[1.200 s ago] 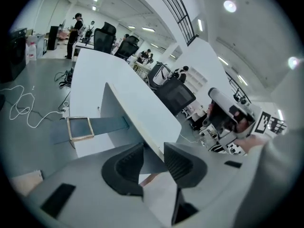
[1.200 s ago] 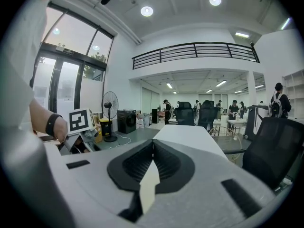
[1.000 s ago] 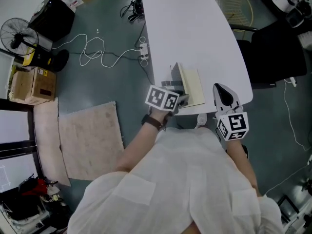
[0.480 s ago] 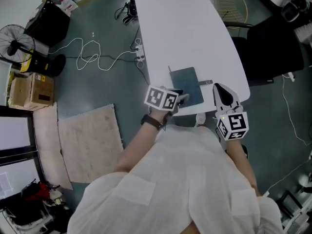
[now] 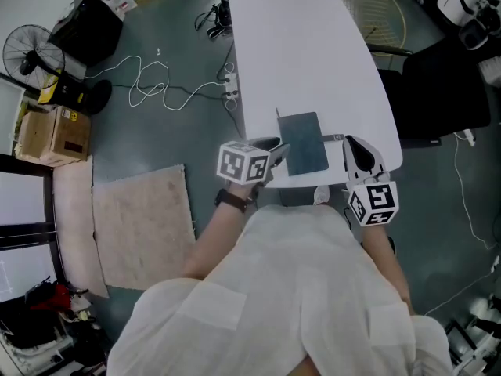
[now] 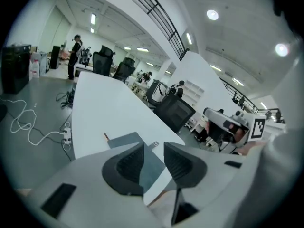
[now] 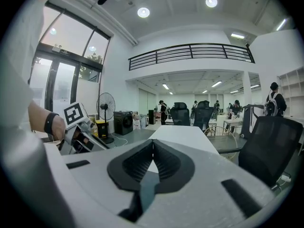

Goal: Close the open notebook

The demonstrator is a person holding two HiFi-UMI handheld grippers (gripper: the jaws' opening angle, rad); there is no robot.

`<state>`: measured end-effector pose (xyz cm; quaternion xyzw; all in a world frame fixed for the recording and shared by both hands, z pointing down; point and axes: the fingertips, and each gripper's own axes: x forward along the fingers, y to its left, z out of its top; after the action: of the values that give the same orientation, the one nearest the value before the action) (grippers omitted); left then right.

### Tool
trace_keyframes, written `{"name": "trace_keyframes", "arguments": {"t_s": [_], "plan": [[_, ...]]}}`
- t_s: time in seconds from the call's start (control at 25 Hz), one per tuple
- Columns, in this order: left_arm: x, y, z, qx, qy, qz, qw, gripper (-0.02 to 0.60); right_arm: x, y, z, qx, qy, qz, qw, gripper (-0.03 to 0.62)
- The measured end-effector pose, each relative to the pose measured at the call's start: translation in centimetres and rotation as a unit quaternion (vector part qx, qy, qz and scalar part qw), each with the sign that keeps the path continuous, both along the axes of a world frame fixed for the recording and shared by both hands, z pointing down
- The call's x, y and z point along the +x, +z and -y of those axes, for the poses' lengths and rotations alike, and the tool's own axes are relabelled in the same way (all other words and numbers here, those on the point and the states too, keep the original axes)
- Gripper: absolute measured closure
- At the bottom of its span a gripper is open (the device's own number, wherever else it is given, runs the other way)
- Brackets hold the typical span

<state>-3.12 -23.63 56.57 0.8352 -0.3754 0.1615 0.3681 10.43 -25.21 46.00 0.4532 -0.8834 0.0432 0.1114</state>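
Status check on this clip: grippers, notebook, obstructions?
Left gripper open, empty, beside notebook. Right gripper shut, empty. Notebook closed, flat on table near its edge. Nothing in the way.

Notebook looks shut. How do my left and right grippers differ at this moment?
Jaws: the left gripper stands open with nothing between its pads; the right gripper is shut, tips together. Place: the left gripper sits beside the left edge of the closed notebook, while the right gripper is off its right side. Both are empty.
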Motion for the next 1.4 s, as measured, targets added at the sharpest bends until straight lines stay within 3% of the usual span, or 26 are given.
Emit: {"name": "trace_keyframes", "arguments": {"t_s": [0.12,0.28,0.4,0.52,0.6,0.68,0.96,1.4], "plan": [[-3.2,-2.4,0.5,0.058,-0.047,0.017,0.9970,0.475,-0.3,-0.4,0.0,0.005,-0.004,0.003,1.000,0.589],[-8.2,-6.7,0.8,0.142,-0.125,0.025,0.9817,0.495,-0.6,-1.1,0.0,0.011,-0.005,0.005,1.000,0.589],[-11.5,-9.6,0.1,0.208,-0.181,0.023,0.9611,0.502,-0.6,-1.3,0.0,0.014,-0.005,0.008,1.000,0.589],[-14.0,-12.1,-1.1,0.277,-0.224,0.021,0.9339,0.515,-0.6,-1.5,0.0,0.016,-0.006,0.007,1.000,0.589],[-15.2,-13.4,-2.2,0.313,-0.239,0.024,0.9188,0.520,-0.6,-1.5,-0.1,0.016,-0.004,0.006,1.000,0.589],[-15.9,-14.6,-3.3,0.339,-0.237,0.023,0.9101,0.520,-0.8,-1.8,-0.2,0.016,0.000,0.007,1.000,0.589],[-17.3,-17.0,-5.9,0.377,-0.229,0.025,0.8970,0.520,-1.7,-2.8,-0.9,0.028,-0.005,-0.016,0.999,0.592],[-19.4,-17.1,-8.1,0.384,-0.248,0.018,0.8890,0.520,-3.3,-2.7,-1.7,0.014,-0.025,-0.032,0.999,0.592]]}}
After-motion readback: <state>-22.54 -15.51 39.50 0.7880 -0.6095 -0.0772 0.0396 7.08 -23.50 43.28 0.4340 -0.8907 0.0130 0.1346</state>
